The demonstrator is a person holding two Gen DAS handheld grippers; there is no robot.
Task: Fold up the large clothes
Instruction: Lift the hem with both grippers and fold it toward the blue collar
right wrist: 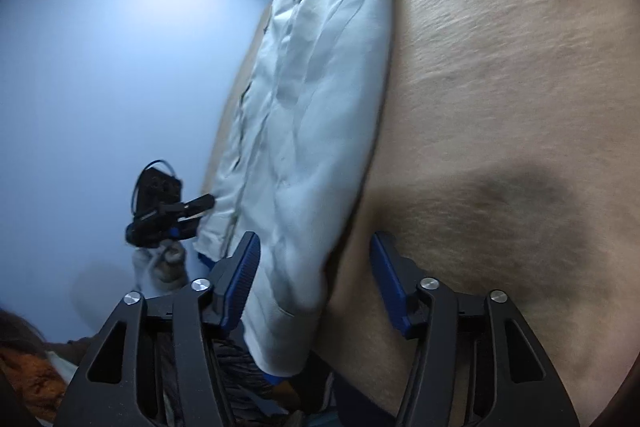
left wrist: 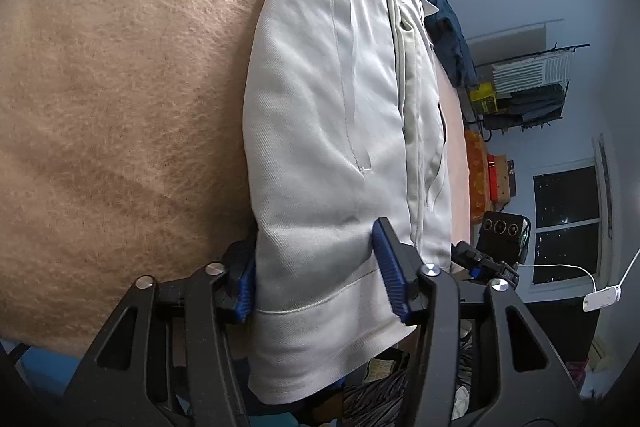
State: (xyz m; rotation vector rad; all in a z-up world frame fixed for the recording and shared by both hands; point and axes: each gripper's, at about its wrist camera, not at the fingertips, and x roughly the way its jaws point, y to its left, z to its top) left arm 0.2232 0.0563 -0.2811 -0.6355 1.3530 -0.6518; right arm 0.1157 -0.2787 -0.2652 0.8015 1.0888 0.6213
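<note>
A pale beige jacket lies lengthwise on a tan blanket, folded into a long narrow stack, zipper and pocket seam showing. My left gripper is open, its blue pads astride the jacket's hem end, one pad against the left edge, the other on top. In the right wrist view the jacket looks blue-grey. My right gripper is open, astride the jacket's other long edge; the left pad rests on the cloth, the right pad over the blanket. Each gripper shows in the other's view, the left, the right.
A dark blue garment lies at the far end of the bed. A rack with folded items stands by the wall, with a window and a white device on a cable. Striped cloth lies below the bed edge.
</note>
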